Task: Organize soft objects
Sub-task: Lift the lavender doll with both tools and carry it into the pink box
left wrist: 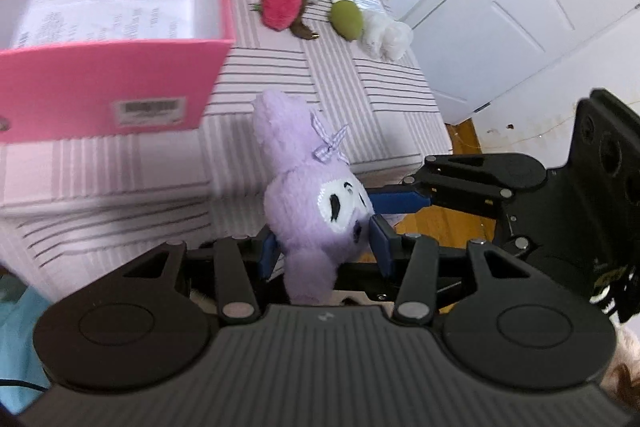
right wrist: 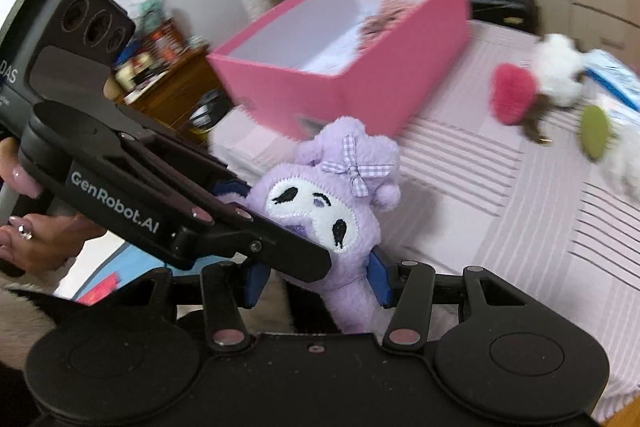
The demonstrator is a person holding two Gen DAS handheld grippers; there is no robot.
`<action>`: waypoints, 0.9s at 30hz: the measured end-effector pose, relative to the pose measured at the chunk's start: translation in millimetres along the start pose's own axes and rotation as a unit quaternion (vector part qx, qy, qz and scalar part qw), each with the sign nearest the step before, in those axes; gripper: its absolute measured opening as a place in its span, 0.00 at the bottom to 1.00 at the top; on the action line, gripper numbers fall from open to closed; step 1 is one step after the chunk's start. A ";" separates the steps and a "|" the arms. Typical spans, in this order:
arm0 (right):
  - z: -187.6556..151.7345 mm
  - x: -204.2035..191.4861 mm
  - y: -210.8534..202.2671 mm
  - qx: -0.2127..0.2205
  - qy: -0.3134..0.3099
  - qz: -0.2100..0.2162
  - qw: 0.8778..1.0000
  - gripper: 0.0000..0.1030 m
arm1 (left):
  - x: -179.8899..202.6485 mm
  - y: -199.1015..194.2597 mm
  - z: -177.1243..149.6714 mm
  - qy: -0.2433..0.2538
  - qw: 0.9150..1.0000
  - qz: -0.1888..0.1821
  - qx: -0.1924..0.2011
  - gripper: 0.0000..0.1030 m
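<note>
Left tongs (left wrist: pixel 324 247): I have them clamped on the purple plush doll (left wrist: pixel 316 203) low on its body.
Right tongs (right wrist: pixel 316 279): also clamped on the doll's lower body, touching the left pair.
Doll: held in the air off the bed's (left wrist: pixel 360 83) near edge, short of the pink box (left wrist: pixel 120 79).
Risk: both pairs pinch the same narrow part; if I open the wrong one or pull unevenly, the doll may slip to the floor.

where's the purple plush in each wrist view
Left wrist: purple plush at lower centre, between the left gripper fingers.
Right wrist: purple plush at centre, its body between the right gripper fingers.
Shared landmark: pink box, behind it.
</note>
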State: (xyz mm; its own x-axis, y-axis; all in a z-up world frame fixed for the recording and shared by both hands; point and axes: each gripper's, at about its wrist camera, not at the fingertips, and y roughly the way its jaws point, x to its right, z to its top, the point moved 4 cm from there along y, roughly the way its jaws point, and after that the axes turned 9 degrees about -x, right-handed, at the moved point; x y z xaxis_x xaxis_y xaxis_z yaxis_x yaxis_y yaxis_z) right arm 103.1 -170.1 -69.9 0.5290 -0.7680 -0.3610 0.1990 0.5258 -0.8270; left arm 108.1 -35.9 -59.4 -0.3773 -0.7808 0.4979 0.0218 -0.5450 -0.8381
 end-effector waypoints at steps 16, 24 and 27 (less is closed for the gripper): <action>83.7 -55.1 -8.6 0.068 -0.078 0.031 0.994 0.55 | -26.1 -93.4 26.9 0.020 0.993 0.055 0.105 0.44; 136.3 -31.1 5.4 0.103 -0.064 -0.004 0.993 0.55 | -65.0 -99.4 87.2 0.014 0.990 0.029 0.136 0.44; 155.9 -19.0 12.9 0.124 -0.056 -0.015 0.991 0.55 | -80.9 -97.3 112.8 0.007 0.989 0.014 0.146 0.43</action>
State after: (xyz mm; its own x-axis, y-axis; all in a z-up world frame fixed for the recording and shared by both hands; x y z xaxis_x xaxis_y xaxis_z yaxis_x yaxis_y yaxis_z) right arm 224.2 -91.7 -6.5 0.6047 -0.7468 -0.2767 0.4049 0.5875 -0.7006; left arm 240.9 45.8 7.0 -0.3862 -0.7939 0.4696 0.2988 -0.5893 -0.7506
